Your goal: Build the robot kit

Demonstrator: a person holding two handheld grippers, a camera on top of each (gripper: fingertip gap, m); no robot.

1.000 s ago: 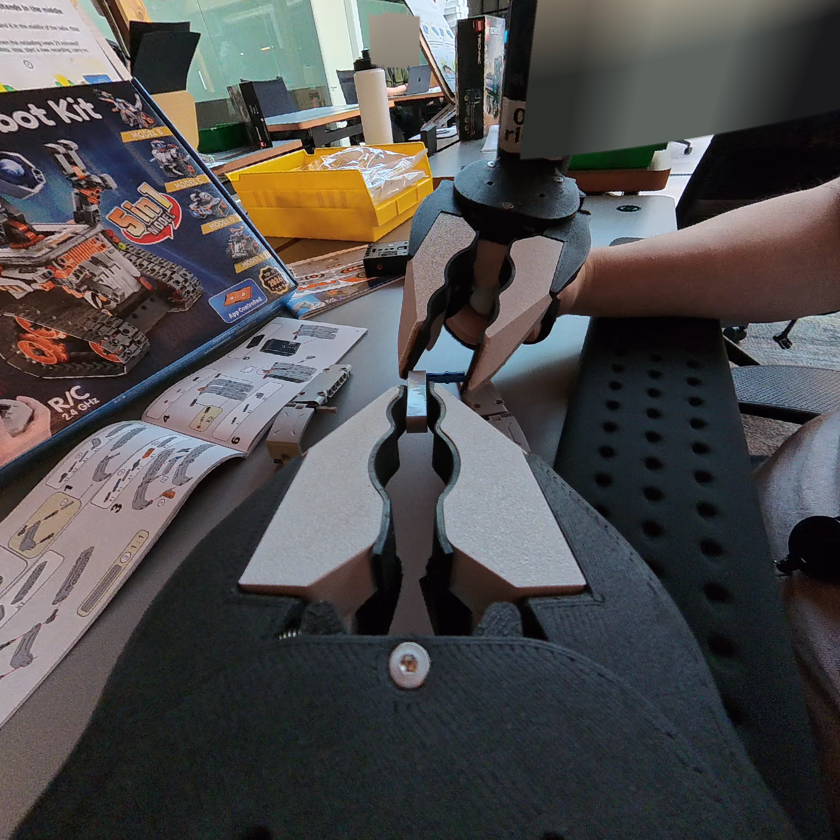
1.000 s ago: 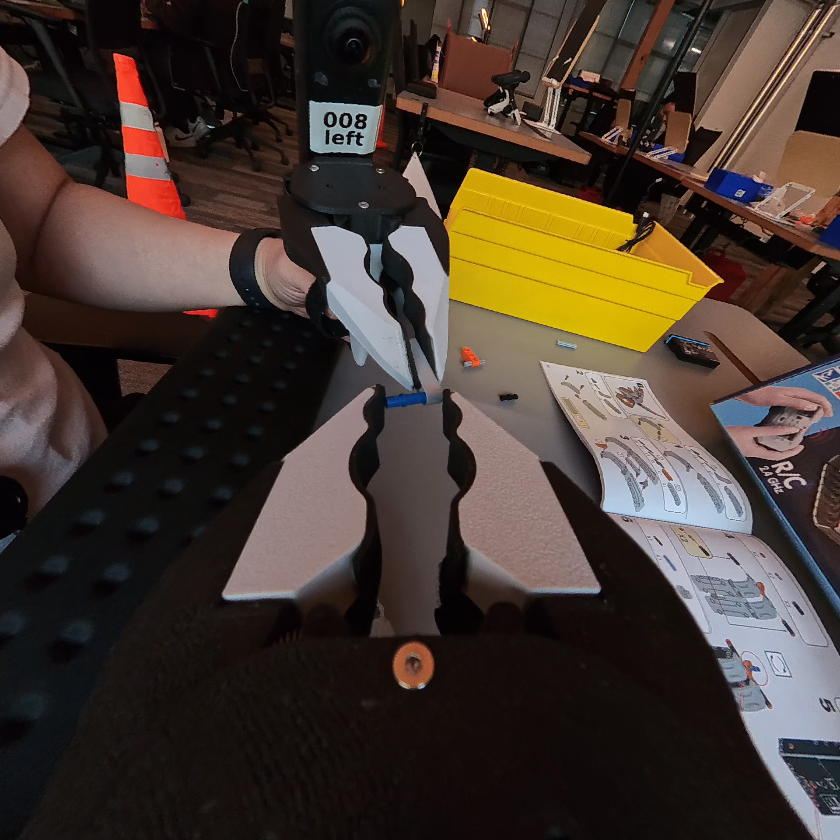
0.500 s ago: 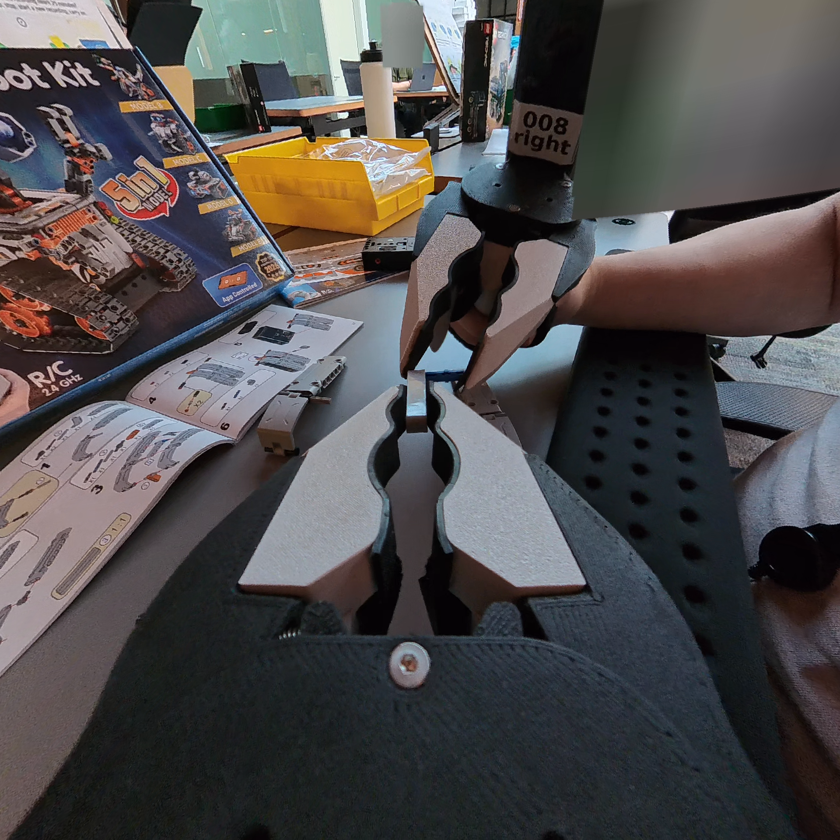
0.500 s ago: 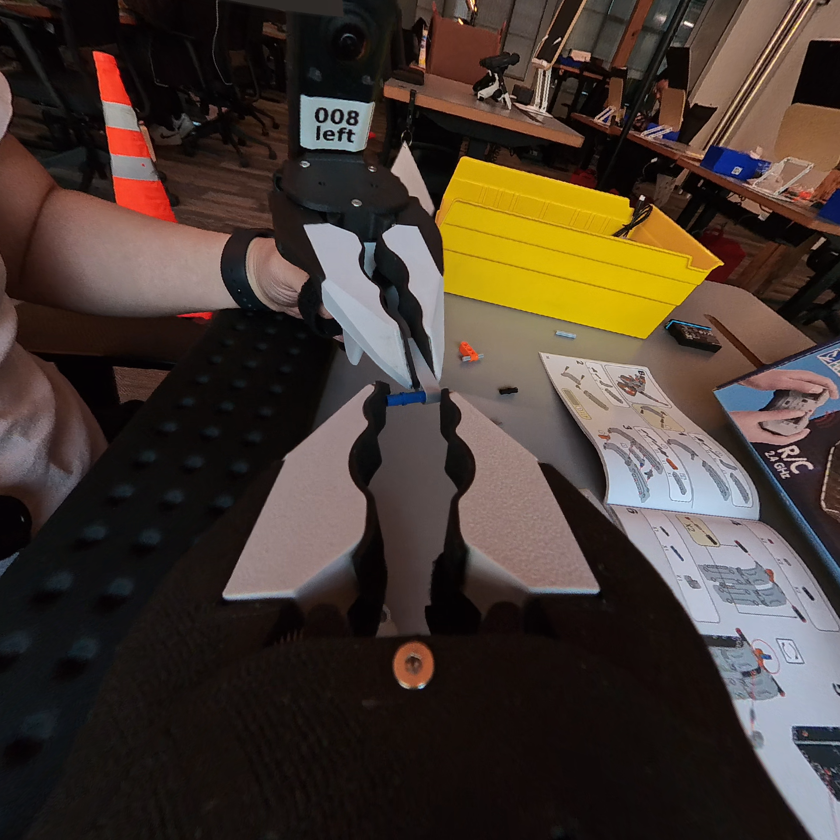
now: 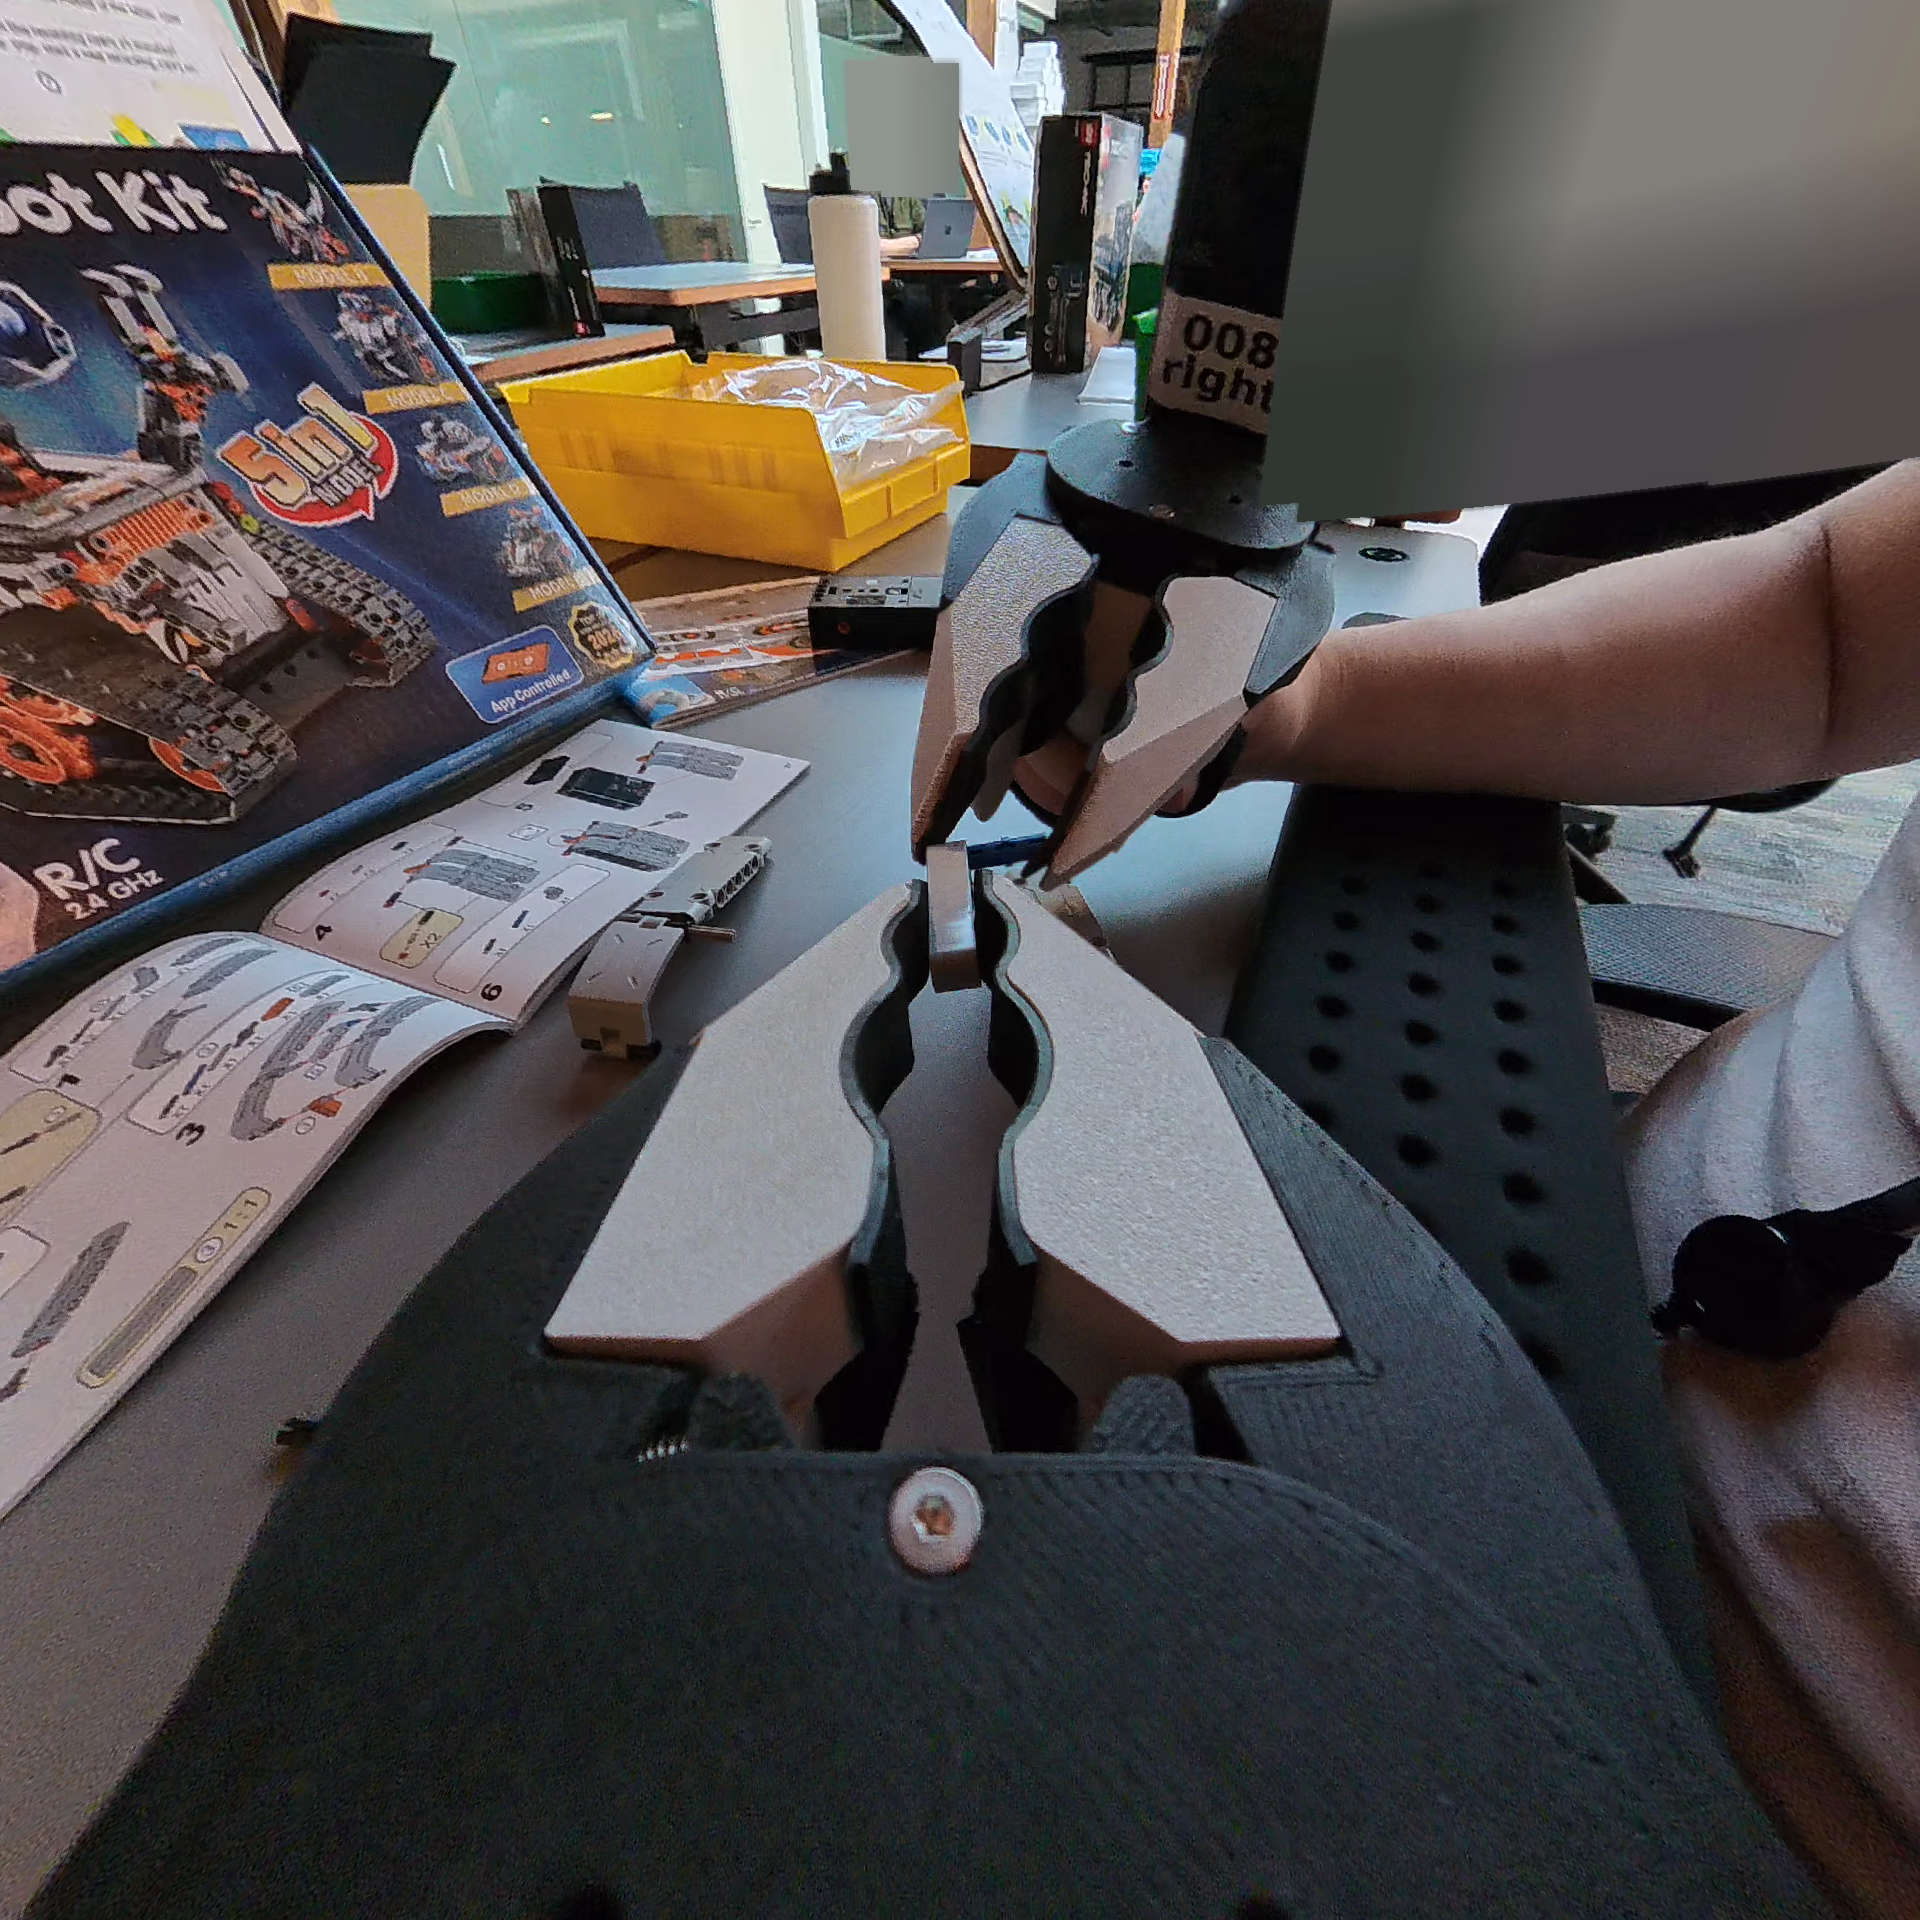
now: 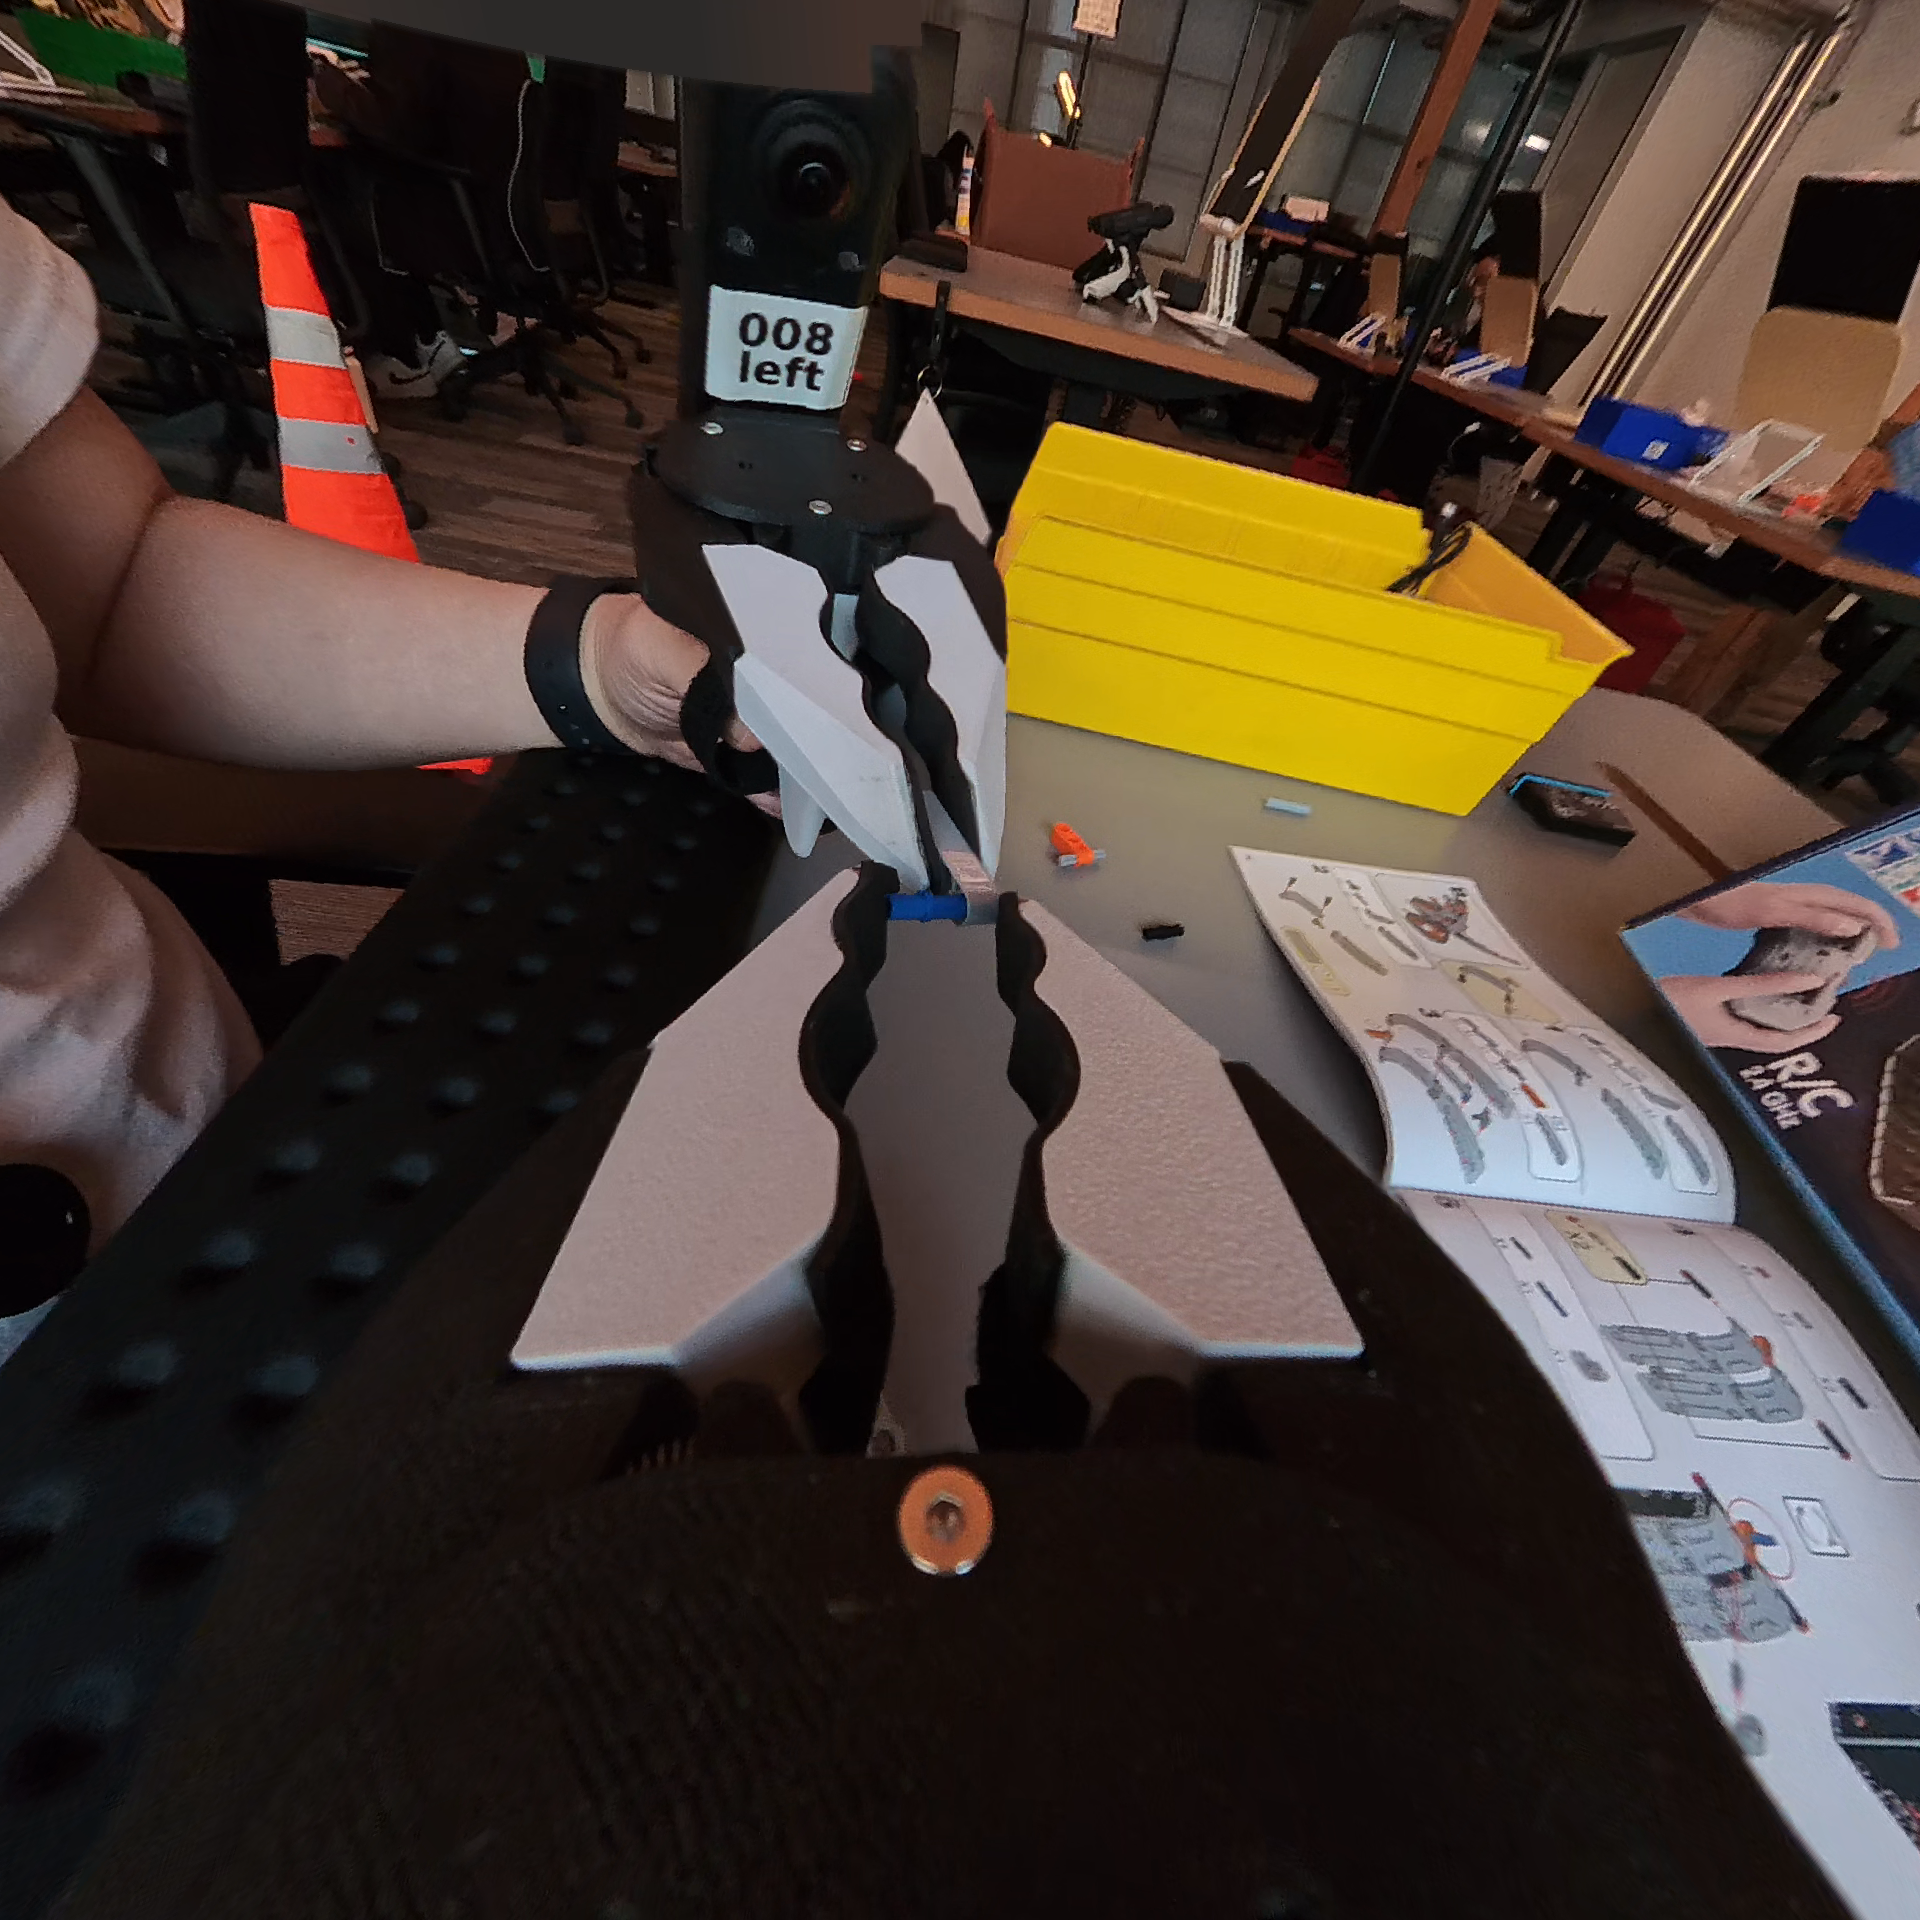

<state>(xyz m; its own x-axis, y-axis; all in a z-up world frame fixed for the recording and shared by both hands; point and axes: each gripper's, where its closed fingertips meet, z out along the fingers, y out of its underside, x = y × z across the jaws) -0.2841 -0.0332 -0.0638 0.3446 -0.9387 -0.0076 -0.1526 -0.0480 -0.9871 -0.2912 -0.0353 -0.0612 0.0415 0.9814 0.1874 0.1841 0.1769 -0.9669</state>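
My left gripper (image 5: 951, 899) is shut on a small grey beam piece (image 5: 951, 935), held upright at its fingertips above the dark table. My right gripper (image 6: 938, 902) is shut on a short blue pin (image 6: 920, 907) that lies crosswise between its tips. The two grippers meet tip to tip. In the right wrist view the left gripper (image 6: 951, 868) points down, and its grey piece (image 6: 961, 868) touches the pin's end. In the left wrist view the right gripper (image 5: 987, 862) hangs just beyond my left fingertips, with the blue pin (image 5: 1003, 847) between its tips.
An open instruction booklet (image 5: 312, 987) and a grey part assembly (image 5: 644, 945) lie to the left, below a blue kit box (image 5: 260, 540). A yellow bin (image 6: 1278, 644), an orange piece (image 6: 1070, 842) and a black piece (image 6: 1162, 930) are on the table. A black perforated plate (image 5: 1423, 1039) lies alongside. Only a small space, under 4 cm, lies between the two pairs of fingers.
Both grippers stay shut on their pieces. The two have drawn slightly closer, and the grey piece now sits against the end of the blue pin.
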